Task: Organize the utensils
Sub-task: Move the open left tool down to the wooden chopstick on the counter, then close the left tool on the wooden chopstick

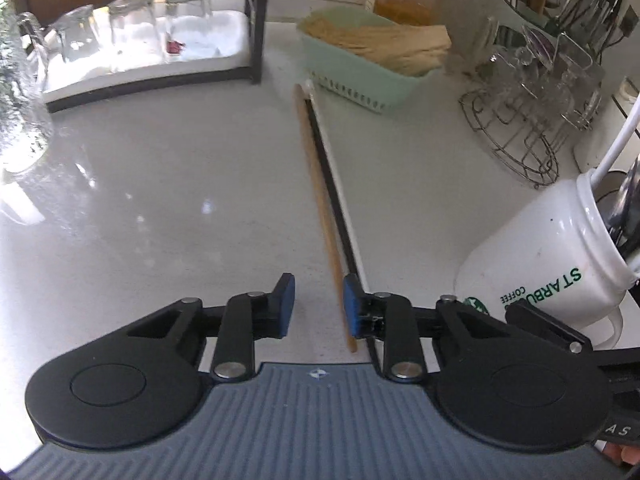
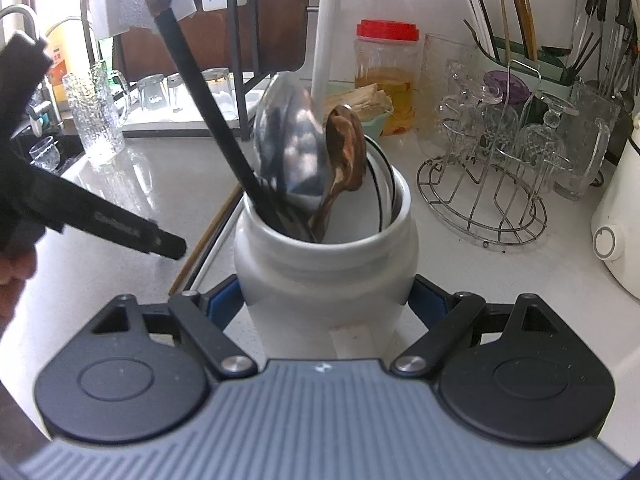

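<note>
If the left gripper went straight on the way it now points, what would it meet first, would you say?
Probably the wooden chopstick, already lying between the open left gripper fingers beside a black one; further on, the green basket. Depth is unclear.

A home kitchen, seen along a pale, glossy stone countertop (image 1: pixel 168 168). Upturned drinking glasses (image 1: pixel 132 28) dry on a white tray (image 1: pixel 132 74) under a black rack, and more glassware (image 2: pixel 500 120) hangs on a round wire stand (image 2: pixel 484 204). A green basket (image 1: pixel 360 76) holds bundled wooden sticks. A white mug (image 1: pixel 548 256) with green lettering stands packed with a metal ladle (image 2: pixel 288 144), a wooden spoon (image 2: pixel 344 148) and a black-handled tool (image 2: pixel 208 100). Chopsticks (image 2: pixel 516 20) stand in a holder by the tiled wall, a red-lidded jar (image 2: pixel 386 76) sits nearby, and a tap (image 2: pixel 20 12) curves up at far left beside a window.
</note>
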### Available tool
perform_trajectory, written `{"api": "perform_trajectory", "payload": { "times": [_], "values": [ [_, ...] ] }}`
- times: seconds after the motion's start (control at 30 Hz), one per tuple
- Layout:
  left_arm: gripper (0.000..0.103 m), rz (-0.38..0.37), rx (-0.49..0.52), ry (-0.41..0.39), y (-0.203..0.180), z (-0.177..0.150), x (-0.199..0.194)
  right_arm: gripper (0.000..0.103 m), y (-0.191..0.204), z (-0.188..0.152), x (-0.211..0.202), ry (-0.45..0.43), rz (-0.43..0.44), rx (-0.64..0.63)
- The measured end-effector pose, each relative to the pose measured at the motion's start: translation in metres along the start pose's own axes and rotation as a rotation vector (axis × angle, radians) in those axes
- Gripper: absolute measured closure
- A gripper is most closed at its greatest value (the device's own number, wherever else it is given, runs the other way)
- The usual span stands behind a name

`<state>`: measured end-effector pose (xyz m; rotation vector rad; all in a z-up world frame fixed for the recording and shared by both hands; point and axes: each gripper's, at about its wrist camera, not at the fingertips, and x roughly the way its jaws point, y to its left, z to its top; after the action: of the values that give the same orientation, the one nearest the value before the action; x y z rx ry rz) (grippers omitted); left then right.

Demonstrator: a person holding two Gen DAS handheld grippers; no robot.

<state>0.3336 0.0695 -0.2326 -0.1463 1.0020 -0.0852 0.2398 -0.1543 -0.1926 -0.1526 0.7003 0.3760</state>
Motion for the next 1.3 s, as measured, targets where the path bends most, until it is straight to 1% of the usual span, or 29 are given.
{"api": "perform_trajectory", "payload": {
  "times": [0.07,0.13,0.23,0.3,0.43,0.5,0.67,0.8,1.03,1.2,1.3],
  "values": [
    [0.075,0.013,0.033,-0.008,-0.006,0.0,0.004,0.013,-0.001,0.0,0.001,0.001,-0.002,0.008],
    [0.082,0.005,0.047,-0.001,-0.007,0.001,0.007,0.013,0.0,0.0,0.001,0.003,-0.008,0.013],
    [0.083,0.02,0.089,-0.003,-0.014,0.002,0.009,0.013,0.001,0.0,0.001,0.004,-0.013,0.021],
    [0.085,0.026,0.101,0.0,-0.016,0.0,0.008,0.013,0.001,0.0,0.001,0.004,-0.013,0.021],
    [0.096,0.044,0.123,0.014,-0.021,0.001,0.008,0.013,0.001,0.0,0.001,0.002,-0.013,0.021],
    [0.096,0.044,0.122,0.019,-0.021,0.001,0.008,0.013,0.001,0.0,0.001,0.001,-0.014,0.018],
    [0.097,0.046,0.094,0.037,-0.016,0.0,0.004,0.013,0.001,0.0,0.001,0.0,-0.016,0.016],
    [0.098,0.053,0.07,0.05,-0.01,-0.009,-0.005,0.013,0.002,0.0,0.001,0.001,-0.021,0.013],
    [0.098,0.047,0.024,0.069,0.001,-0.037,-0.031,0.012,0.002,-0.001,0.0,-0.002,-0.021,0.011],
    [0.098,0.027,-0.032,0.086,0.016,-0.059,-0.047,0.012,0.002,0.003,0.003,0.006,-0.016,0.007],
    [0.098,0.029,-0.046,0.092,0.023,-0.068,-0.057,0.012,0.002,0.004,0.004,0.008,-0.016,0.007]
  ]
}}
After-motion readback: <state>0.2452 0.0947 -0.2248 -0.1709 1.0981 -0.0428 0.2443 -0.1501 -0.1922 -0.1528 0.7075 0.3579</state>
